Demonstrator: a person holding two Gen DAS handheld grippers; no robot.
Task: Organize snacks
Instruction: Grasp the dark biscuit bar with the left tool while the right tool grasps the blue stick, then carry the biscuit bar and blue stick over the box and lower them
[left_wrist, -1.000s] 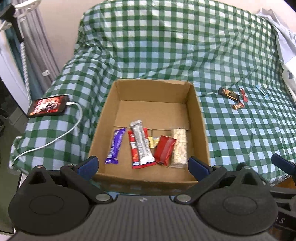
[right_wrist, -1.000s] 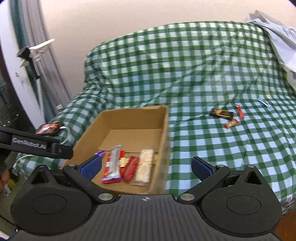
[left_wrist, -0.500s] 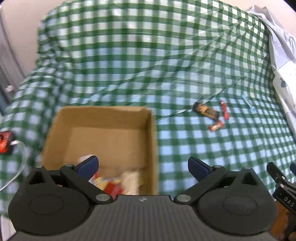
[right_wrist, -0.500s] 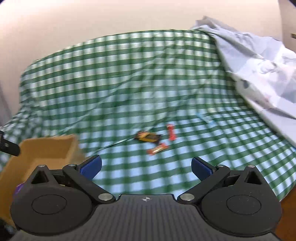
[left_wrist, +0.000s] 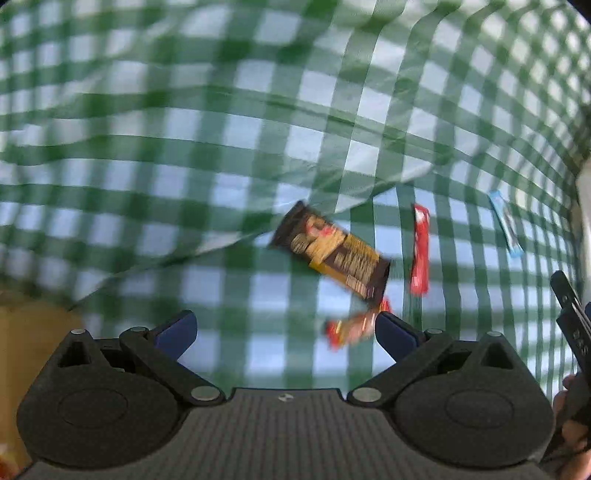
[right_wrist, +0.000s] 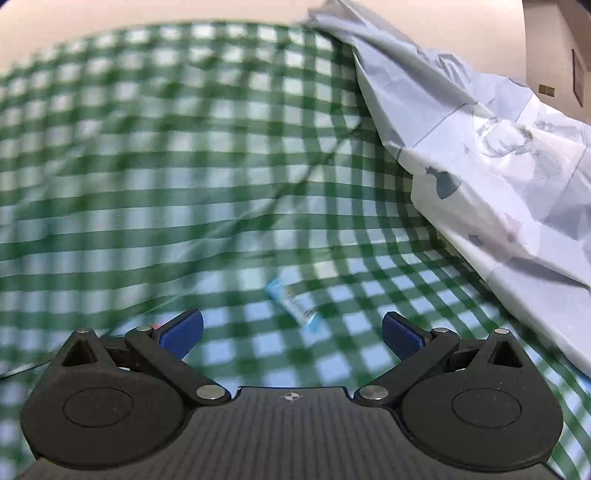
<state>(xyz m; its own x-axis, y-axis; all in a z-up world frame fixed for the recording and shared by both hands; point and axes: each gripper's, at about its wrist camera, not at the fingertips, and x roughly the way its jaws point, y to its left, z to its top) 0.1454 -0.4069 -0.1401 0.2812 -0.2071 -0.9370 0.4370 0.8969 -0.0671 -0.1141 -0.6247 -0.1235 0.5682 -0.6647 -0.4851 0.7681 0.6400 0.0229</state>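
On the green checked cloth (left_wrist: 258, 140) lie loose snacks. A dark brown and yellow bar (left_wrist: 330, 251) lies just ahead of my left gripper (left_wrist: 284, 330), which is open and empty. A small orange-red candy (left_wrist: 352, 328) lies by its right fingertip. Further right lie a red stick (left_wrist: 420, 249) and a light blue packet (left_wrist: 505, 223). In the right wrist view the same light blue packet (right_wrist: 293, 301) lies just ahead of my open, empty right gripper (right_wrist: 291, 332). A corner of the cardboard box (left_wrist: 26, 332) shows at the far left.
A pale blue printed sheet (right_wrist: 498, 155) is bunched up on the right side of the bed, close to the blue packet. The other gripper's black body and a hand (left_wrist: 572, 369) sit at the left view's right edge. Both views are motion-blurred.
Both grippers have swung right, away from the box, and come down close to the loose snacks. The box has left the right view and nearly left the left view.
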